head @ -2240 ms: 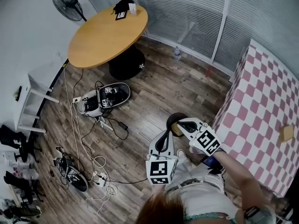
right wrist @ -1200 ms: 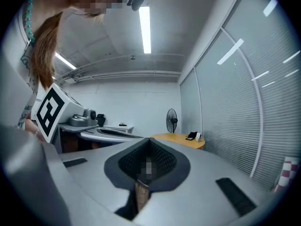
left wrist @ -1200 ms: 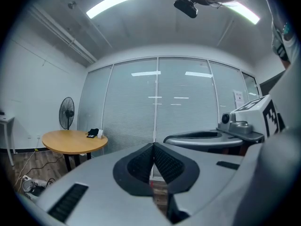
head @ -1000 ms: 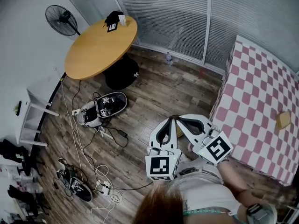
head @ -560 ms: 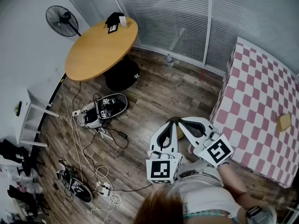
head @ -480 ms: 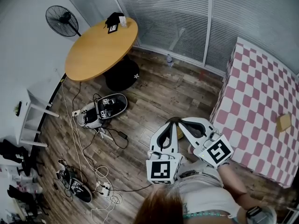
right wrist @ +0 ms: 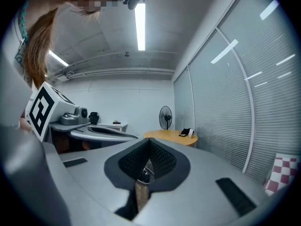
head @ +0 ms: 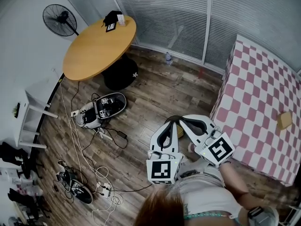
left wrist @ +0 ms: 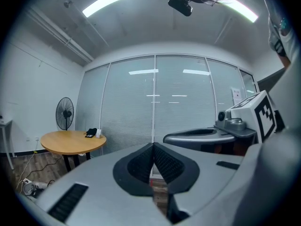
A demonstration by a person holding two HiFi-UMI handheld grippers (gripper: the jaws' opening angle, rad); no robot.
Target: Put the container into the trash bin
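left gripper [left wrist: 153, 147]: clenched, pads meet, nothing between them.
right gripper [right wrist: 149, 142]: clenched too, holds nothing. Only floor and a dark bit show through the gap under the pads.
pose: both are held level, close to the person's body. The tips nearly touch each other over the floor [head: 155, 93]. Looks like a parked carry pose, since neither has a load.
bin [head: 173, 118]: a dark round rim right under the two tips, beside the table [head: 254, 93]. Judged to be the bin, but mostly covered by the grippers.
container: cannot pin it down, two candidates.
candidate 1: brown patch [head: 180, 132] between the grippers, inside or just by the dark rim. Too hidden to say it sits in the bin.
candidate 2: tan block [head: 283, 120] lying flat on the table near its far right edge, well apart from both grippers.
stage: fits both ends. If the patch is the container, it already lies at the bin. If the block is the container, it lies on the table away from the bin.
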